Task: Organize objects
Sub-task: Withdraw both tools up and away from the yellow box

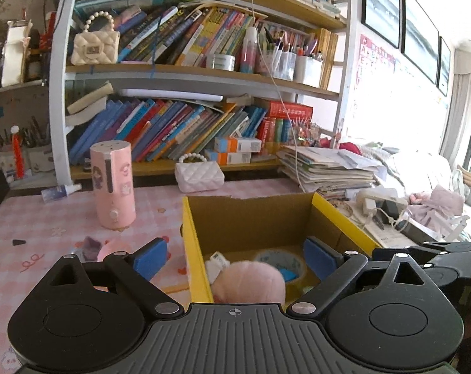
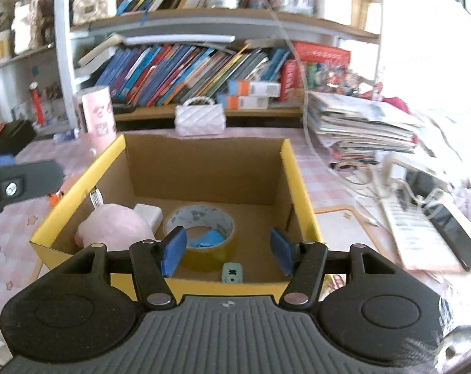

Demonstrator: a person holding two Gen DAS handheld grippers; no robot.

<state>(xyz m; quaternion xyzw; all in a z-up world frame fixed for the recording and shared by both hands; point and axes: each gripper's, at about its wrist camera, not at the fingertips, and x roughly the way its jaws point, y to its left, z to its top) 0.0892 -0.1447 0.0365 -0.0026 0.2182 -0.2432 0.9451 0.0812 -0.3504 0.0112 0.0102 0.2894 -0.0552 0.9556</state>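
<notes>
Bookshelf (image 1: 204, 71) behind counter (image 1: 64, 218), top rows cut off by frame. Cardboard box (image 2: 204, 168) with yellow outer walls sits open on counter. Inside: pink plush toy (image 2: 110, 227) at left, partly hidden by box wall; tape roll (image 2: 201, 218) centre, blue scrap in its core hard to identify; small white block (image 2: 148, 213) touching plush; small teal item (image 2: 232, 273) near front wall, unclear. Left tool (image 1: 235, 257) wide open, empty, straddling box's left wall. Right tool (image 2: 227, 251) wide open, empty, above box front.
</notes>
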